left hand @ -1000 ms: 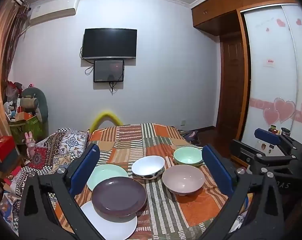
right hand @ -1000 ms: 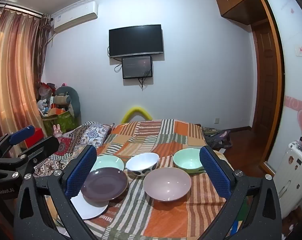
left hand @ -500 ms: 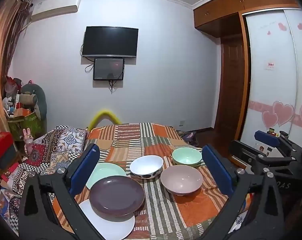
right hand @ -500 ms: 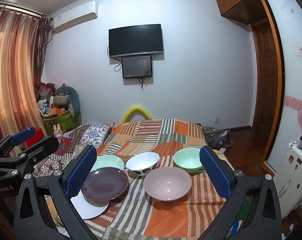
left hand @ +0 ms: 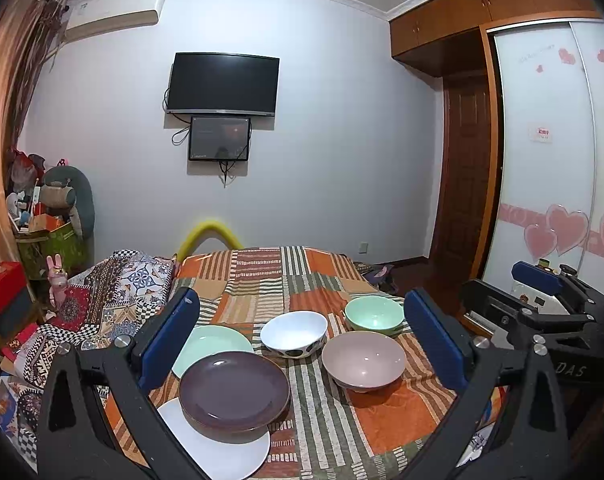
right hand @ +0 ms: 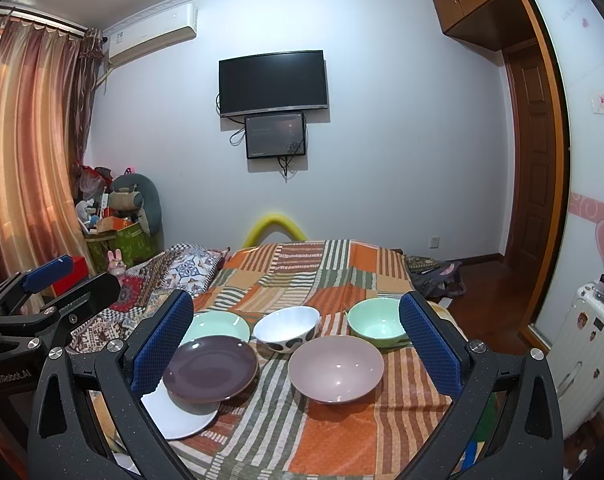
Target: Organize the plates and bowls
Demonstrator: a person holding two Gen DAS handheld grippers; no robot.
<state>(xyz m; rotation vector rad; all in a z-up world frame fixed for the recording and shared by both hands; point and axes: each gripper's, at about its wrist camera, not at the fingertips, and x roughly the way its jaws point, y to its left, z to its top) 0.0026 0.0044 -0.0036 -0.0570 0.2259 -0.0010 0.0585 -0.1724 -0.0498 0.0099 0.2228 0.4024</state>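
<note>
Plates (left hand: 233, 390) left of bowls (left hand: 364, 360)

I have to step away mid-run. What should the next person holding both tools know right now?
Left tool: open, holding nothing, above the near table edge.
Right tool: same.
Purple plate overlaps the white plate; green plate behind them.
White bowl, green bowl and pink bowl stand apart.
Done: no bowls nested.
Left: stack plates, nest bowls.

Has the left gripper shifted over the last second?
Yes, slightly. In its wrist view the wall TV has slid right and down, so the open left gripper turned a little left and upward.
</note>
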